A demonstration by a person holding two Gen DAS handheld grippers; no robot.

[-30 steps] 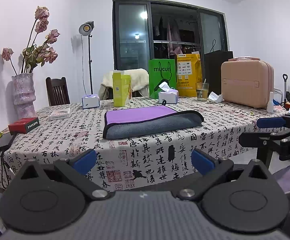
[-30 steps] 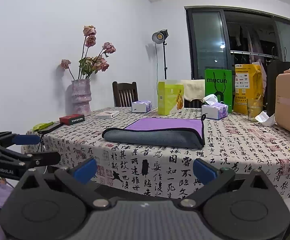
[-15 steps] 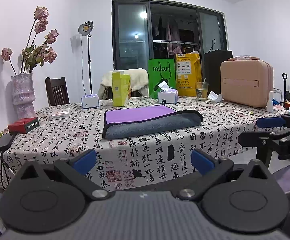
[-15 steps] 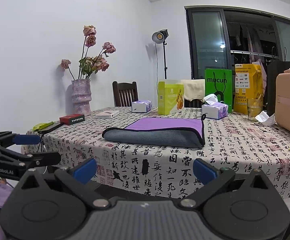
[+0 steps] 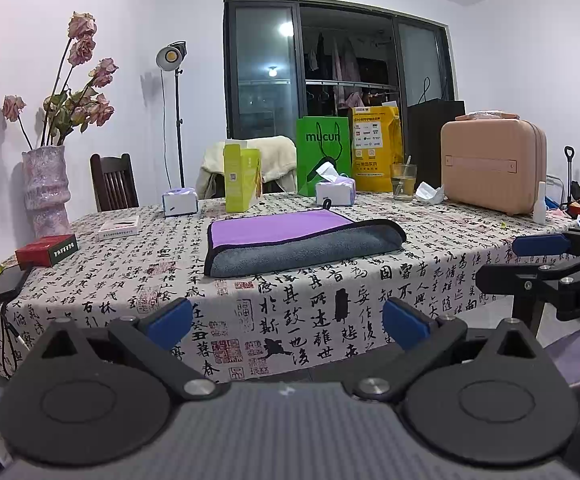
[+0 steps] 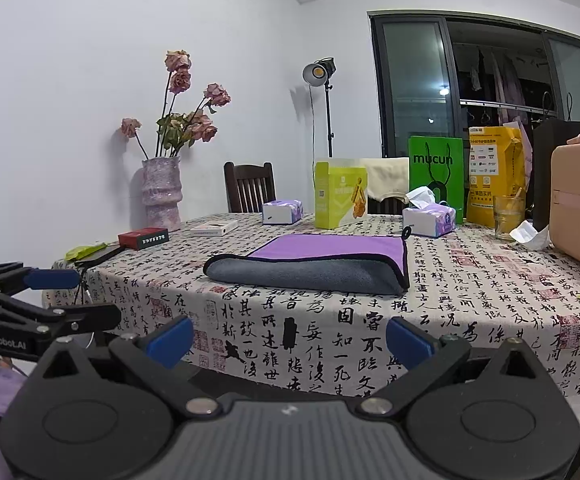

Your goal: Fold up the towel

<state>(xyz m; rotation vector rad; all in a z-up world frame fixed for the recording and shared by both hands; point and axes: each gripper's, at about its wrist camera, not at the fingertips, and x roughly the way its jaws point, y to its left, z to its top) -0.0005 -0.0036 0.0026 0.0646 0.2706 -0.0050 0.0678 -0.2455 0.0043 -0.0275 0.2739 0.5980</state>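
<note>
A folded towel (image 5: 298, 240), purple on top and grey on its near fold with a black border, lies on the table with the calligraphy-print cloth (image 5: 290, 312). It also shows in the right wrist view (image 6: 314, 264). My left gripper (image 5: 287, 322) is open and empty, held off the table's near edge, well short of the towel. My right gripper (image 6: 287, 338) is open and empty too, at about the same distance. Each gripper shows at the side of the other's view: the right one (image 5: 546, 264) and the left one (image 6: 45, 296).
A vase of dried roses (image 5: 47, 188), a red box (image 5: 47, 249) and a phone (image 5: 3, 283) are at the left. Tissue boxes (image 5: 336, 192), a yellow-green carton (image 5: 241, 176), bags, a glass (image 5: 404, 181) and a pink case (image 5: 494, 166) stand behind the towel.
</note>
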